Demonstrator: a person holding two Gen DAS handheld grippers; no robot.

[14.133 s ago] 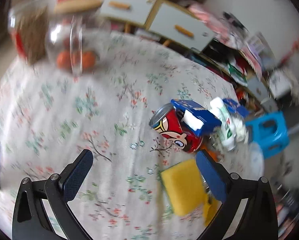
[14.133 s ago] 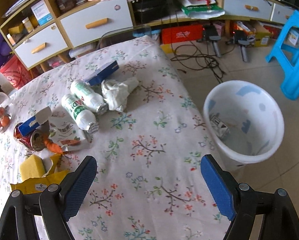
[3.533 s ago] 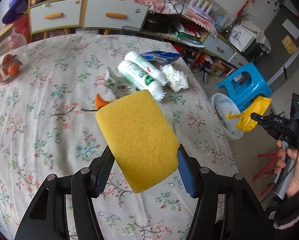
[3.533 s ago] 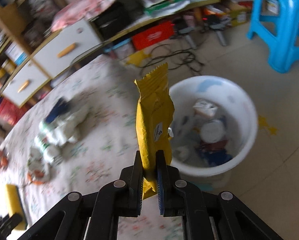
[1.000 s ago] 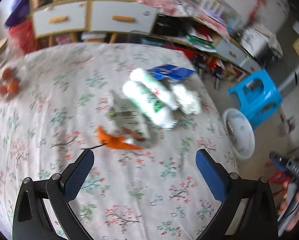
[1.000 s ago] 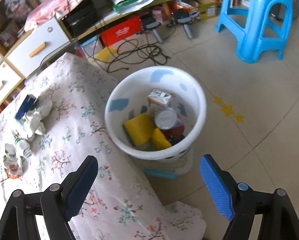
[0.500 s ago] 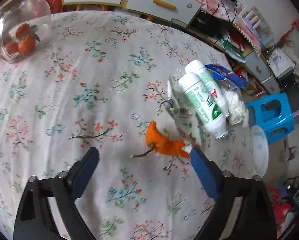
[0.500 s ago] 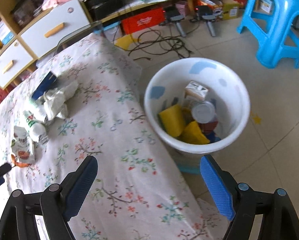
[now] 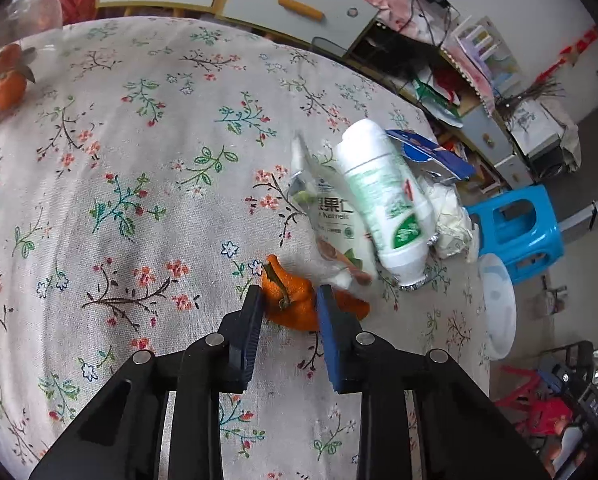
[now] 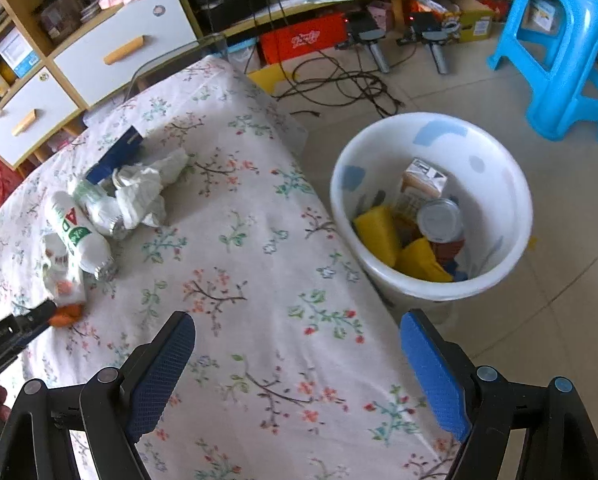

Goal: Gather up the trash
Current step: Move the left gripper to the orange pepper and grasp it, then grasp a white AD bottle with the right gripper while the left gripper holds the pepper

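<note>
My left gripper [image 9: 289, 298] is shut on an orange peel [image 9: 289, 300] lying on the flowered tablecloth [image 9: 139, 160]. Beside it lie a white snack pouch [image 9: 331, 220], two white-green bottles [image 9: 383, 196], a blue box [image 9: 427, 152] and crumpled tissue [image 9: 451, 216]. My right gripper [image 10: 297, 334] is open and empty above the table's near edge. The white bin [image 10: 433, 208] stands on the floor to its right, with a yellow sponge [image 10: 375, 232], a yellow wrapper, a can and a carton inside. The peel [image 10: 67, 312] and the left gripper's fingertips [image 10: 39, 312] show at the far left.
A blue plastic stool [image 10: 559, 48] stands beyond the bin. Drawers and shelves [image 10: 99, 52] line the far side, with cables [image 10: 351, 80] on the floor. A glass jar with oranges [image 9: 3, 84] sits at the table's far left.
My left gripper has dropped to the tablecloth and closed on the orange peel. My right gripper has moved back from the bin toward the table, still open.
</note>
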